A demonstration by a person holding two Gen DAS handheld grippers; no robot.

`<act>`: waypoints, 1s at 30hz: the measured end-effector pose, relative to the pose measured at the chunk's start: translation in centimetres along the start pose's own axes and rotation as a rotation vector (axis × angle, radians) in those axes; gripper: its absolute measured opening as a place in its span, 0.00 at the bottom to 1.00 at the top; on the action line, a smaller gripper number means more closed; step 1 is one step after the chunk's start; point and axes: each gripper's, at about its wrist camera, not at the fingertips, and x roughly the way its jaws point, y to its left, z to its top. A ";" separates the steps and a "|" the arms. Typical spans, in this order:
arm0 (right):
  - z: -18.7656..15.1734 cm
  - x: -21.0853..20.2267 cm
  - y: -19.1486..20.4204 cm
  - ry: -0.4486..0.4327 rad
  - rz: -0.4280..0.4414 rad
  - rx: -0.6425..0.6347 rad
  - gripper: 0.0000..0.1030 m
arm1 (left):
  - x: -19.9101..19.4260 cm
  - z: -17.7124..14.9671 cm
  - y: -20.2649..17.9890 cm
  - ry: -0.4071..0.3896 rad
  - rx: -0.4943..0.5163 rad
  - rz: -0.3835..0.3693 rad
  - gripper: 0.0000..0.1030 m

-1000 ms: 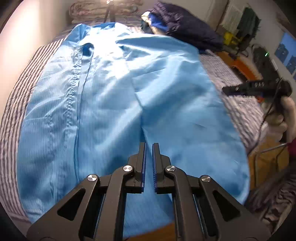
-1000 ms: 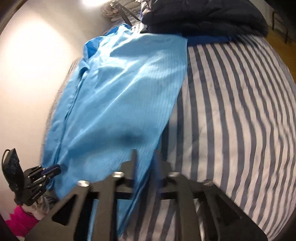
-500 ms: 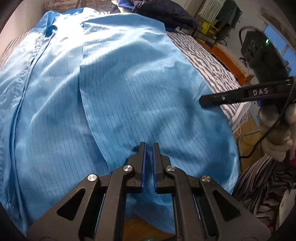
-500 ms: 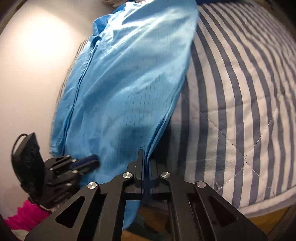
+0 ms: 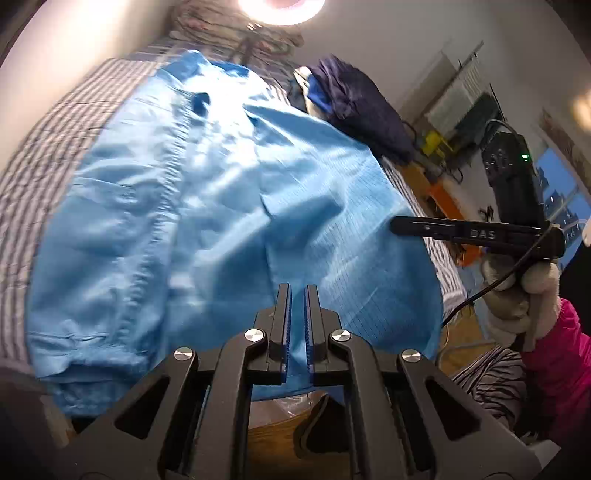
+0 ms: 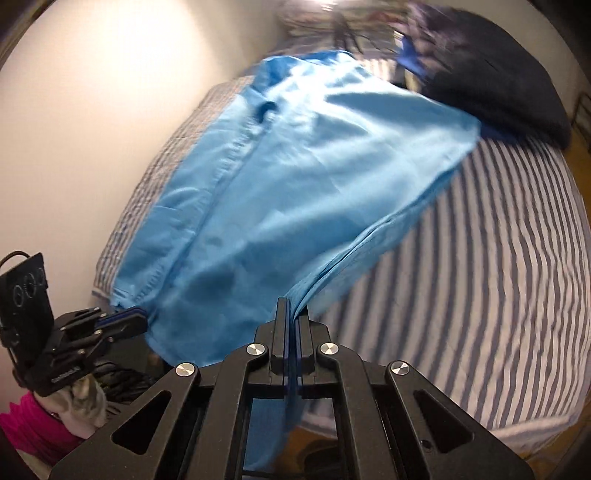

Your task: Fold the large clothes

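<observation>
The left gripper (image 5: 297, 291) is clamped on the near hem of the blue garment (image 5: 229, 206), its blue-padded fingers (image 5: 283, 325) nearly together with the thin cloth running between them. Ahead of it the garment spreads over the striped bedcover (image 5: 40, 158), the seam line running away to the left of the fingers and a folded-over panel lying ahead and to the right. Beyond the far end of the cloth sits a dark navy bundle (image 5: 364, 110), and further off a bright lamp (image 5: 280, 5) glares at the top edge.

To the right of the left gripper, the right gripper (image 5: 397, 225) reaches in level over the garment's right edge, held by a gloved hand (image 5: 517, 291) with a pink sleeve (image 5: 557, 362).

In the right wrist view the right gripper (image 6: 292, 314) is pinched tight on the garment's side edge; its jaws have just been closing, and the fabric (image 6: 295, 166) is now pressed between them, lifted off the bedcover (image 6: 480, 277) and pulled taut toward the fingers. Striped bedcover lies bare to the right of this gripper. The navy bundle (image 6: 498, 81) rests far ahead and right, touching the garment's far corner. The left gripper (image 6: 125, 319) shows at the lower left, at the hem, below a plain wall (image 6: 110, 110)
</observation>
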 end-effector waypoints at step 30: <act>0.9 3.5 5.3 0.063 0.300 -0.078 0.28 | -2.4 -1.4 8.4 -0.005 -0.300 -0.055 0.49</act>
